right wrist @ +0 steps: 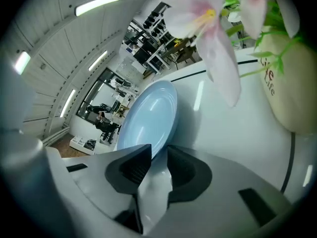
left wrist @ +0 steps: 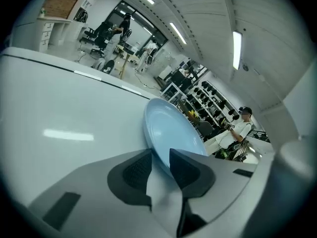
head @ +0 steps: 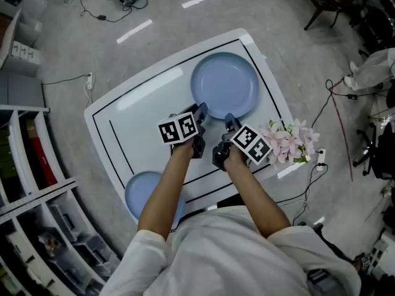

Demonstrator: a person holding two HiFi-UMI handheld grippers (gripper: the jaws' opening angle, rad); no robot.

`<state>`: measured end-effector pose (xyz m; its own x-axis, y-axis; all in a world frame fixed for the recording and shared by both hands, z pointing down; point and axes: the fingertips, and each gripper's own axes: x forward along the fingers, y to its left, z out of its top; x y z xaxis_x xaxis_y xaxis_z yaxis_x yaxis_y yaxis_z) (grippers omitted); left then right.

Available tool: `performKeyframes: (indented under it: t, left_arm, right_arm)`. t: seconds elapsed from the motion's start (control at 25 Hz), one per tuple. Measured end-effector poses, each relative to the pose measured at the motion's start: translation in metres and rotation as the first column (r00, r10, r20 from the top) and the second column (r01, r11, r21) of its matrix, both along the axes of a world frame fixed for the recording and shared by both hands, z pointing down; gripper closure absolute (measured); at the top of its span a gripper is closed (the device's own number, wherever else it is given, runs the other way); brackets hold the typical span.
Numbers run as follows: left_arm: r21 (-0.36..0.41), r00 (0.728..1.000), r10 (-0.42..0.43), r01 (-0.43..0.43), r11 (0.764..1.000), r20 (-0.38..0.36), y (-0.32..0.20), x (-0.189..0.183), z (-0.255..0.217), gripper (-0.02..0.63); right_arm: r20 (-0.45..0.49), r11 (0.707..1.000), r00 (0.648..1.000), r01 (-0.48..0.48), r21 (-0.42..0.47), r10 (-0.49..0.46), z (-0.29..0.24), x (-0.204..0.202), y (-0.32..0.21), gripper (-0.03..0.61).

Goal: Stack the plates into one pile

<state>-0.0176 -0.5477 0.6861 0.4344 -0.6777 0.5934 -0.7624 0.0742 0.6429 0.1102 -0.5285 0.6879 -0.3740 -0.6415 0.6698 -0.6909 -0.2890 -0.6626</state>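
Cream vase [right wrist: 292, 88]: "Life" printed twice, partly cut off.

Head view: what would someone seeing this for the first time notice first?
The large blue plate on the far half of the white table stands out, with the left gripper and the right gripper both closed on its near rim. Next come a second blue plate at the table's near left edge, partly under the person's left forearm, and pink flowers at the right edge.

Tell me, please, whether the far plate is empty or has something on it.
Empty: in the head view the far plate shows bare blue, nothing lying in it.
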Motion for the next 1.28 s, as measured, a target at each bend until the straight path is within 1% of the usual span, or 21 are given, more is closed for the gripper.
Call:
performKeyframes:
  t: [0.12,0.2,0.24,0.36,0.44,0.56,0.64,0.8,0.96,1.12,1.28]
  left_arm:
    - [-0.012,0.999,-0.042,0.041,0.999,-0.033,0.004,-0.006,-0.001,0.502]
    - [-0.007,0.995,-0.073,0.072,0.997,-0.064,0.01,-0.012,-0.006,0.514]
    - [0.001,0.994,-0.082,0.082,0.997,-0.067,0.014,-0.015,-0.01,0.514]
    - [0.035,0.994,-0.095,0.097,0.995,-0.044,0.027,-0.022,-0.025,0.508]
    - [0.056,0.994,-0.106,0.108,0.993,-0.027,0.04,-0.024,-0.036,0.507]
    - [0.094,0.993,-0.116,0.115,0.989,0.002,0.066,-0.032,-0.053,0.51]
    - [0.119,0.992,-0.129,0.129,0.985,-0.003,0.088,-0.04,-0.067,0.512]
    - [0.171,0.987,-0.161,0.162,0.972,-0.019,0.136,-0.049,-0.097,0.511]
    - [0.2,0.98,-0.198,0.197,0.96,-0.019,0.204,-0.067,-0.115,0.511]
    - [0.224,0.971,-0.238,0.238,0.945,-0.03,0.281,-0.091,-0.128,0.506]
    - [0.224,0.962,-0.271,0.27,0.936,-0.026,0.357,-0.107,-0.128,0.505]
  right_arm:
    - [0.026,1.0,1.0,0.01,-0.013,-0.009,0.0,-0.005,0.001,0.474]
    - [0.052,1.0,0.998,0.019,-0.018,-0.018,-0.003,-0.01,0.006,0.477]
    - [0.061,1.0,0.998,0.026,-0.016,-0.025,-0.005,-0.013,0.009,0.476]
    - [0.066,0.999,0.996,0.051,0.012,-0.052,-0.018,-0.021,0.021,0.468]
    - [0.052,0.996,0.995,0.079,0.049,-0.081,-0.028,-0.023,0.032,0.463]
    - [0.009,0.984,0.99,0.137,0.114,-0.138,-0.045,-0.032,0.053,0.465]
    - [-0.013,0.973,0.985,0.17,0.157,-0.17,-0.061,-0.04,0.071,0.466]
    - [-0.046,0.948,0.975,0.22,0.23,-0.215,-0.095,-0.049,0.114,0.465]
    - [-0.081,0.917,0.96,0.281,0.282,-0.269,-0.117,-0.067,0.174,0.465]
    - [-0.072,0.892,0.942,0.335,0.303,-0.329,-0.13,-0.093,0.244,0.465]
    - [-0.072,0.873,0.921,0.387,0.298,-0.384,-0.131,-0.11,0.313,0.464]
